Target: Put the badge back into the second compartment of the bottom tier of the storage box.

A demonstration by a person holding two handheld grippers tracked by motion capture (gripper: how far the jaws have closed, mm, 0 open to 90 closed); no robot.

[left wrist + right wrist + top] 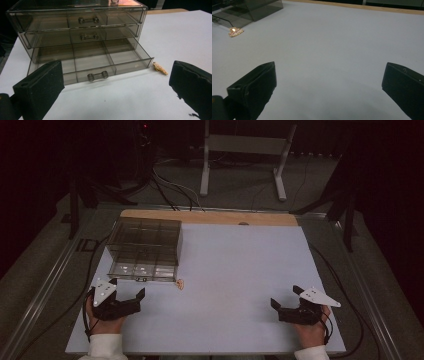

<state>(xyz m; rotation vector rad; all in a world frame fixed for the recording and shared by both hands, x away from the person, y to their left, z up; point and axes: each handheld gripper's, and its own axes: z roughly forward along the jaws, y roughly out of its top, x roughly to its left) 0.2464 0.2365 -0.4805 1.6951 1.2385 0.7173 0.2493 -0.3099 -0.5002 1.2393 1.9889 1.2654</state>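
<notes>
Left gripper (129,289) (jaws apart) near drawer box (145,247)

Right gripper (329,87) fingers spread wide over bare desk (337,42); gold trinket (235,31) just beside drawer box (257,8), far from fingers.

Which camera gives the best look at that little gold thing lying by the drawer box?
The left gripper view: the gold trinket lies close and sharp beside the open bottom drawer. The high view shows it as a tiny speck; the right gripper view shows it far off, glinting.
</notes>
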